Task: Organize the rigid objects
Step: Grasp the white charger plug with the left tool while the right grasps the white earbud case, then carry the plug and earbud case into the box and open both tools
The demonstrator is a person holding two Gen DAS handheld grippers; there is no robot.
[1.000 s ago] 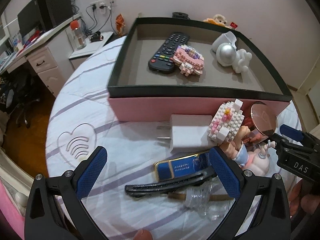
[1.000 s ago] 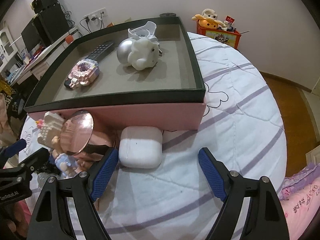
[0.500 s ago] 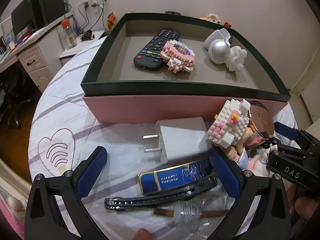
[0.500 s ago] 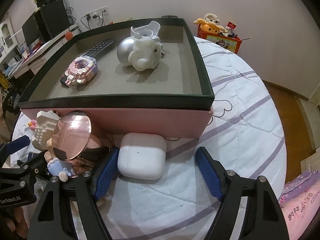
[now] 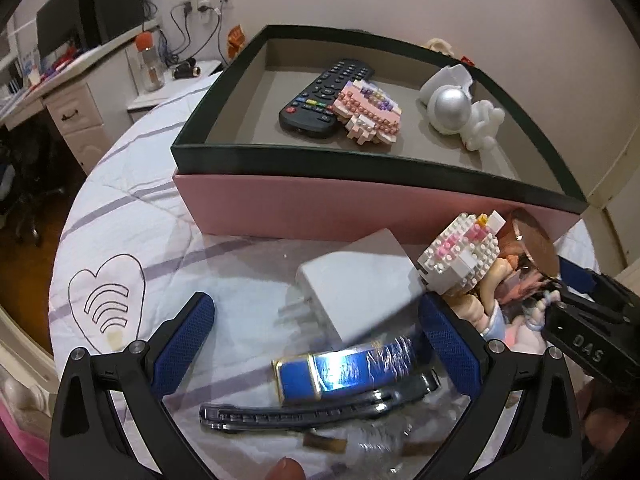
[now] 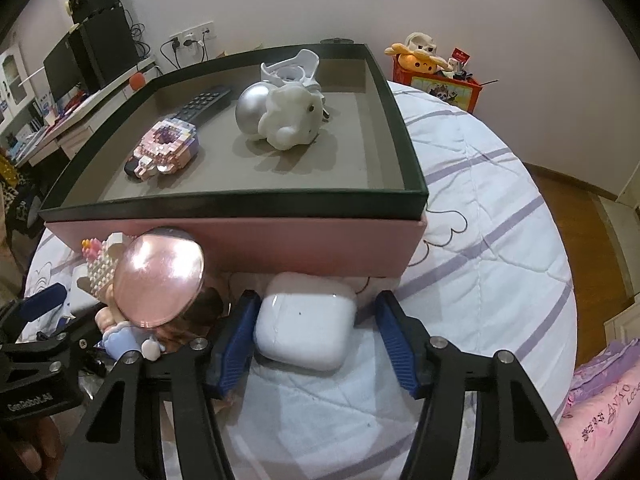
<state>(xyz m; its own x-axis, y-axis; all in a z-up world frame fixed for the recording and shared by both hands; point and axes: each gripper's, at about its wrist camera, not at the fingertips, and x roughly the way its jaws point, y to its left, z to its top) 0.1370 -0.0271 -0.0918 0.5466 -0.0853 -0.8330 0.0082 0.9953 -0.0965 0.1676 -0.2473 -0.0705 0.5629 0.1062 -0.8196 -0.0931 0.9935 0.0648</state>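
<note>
Right gripper (image 6: 316,340) is down low on the quilted bedspread (image 6: 500,248), its blue pads (image 6: 236,332) straddling the white earbuds case (image 6: 306,322). The left pad looks to be touching the case's side, the right pad stands just off it, so the tongs are narrowed around the case but not yet clamped. The case sits tight against the pink front wall of the tray box (image 6: 248,240), which is probably why the approach comes from the open near side, fingers sliding along its flanks.

Over on the other side, the left gripper (image 5: 316,336) hangs spread wide and holding nothing, above the clutter near the box's front wall: a white charger plug (image 5: 360,280), a blue and gold lighter (image 5: 340,372) and a dark hair clip (image 5: 312,410). A white brick-built figure (image 5: 460,256) and a pink round mirror (image 6: 158,280) crowd the gap between the two tools, with a small doll (image 6: 124,340) beneath.

Inside the tray already: a black remote control (image 5: 324,100), a pink brick model (image 5: 368,114) resting against it, and an astronaut figurine (image 6: 280,116) towards the far right corner. There is plenty of bare floor at the near edge, the likely spot for the case.
</note>
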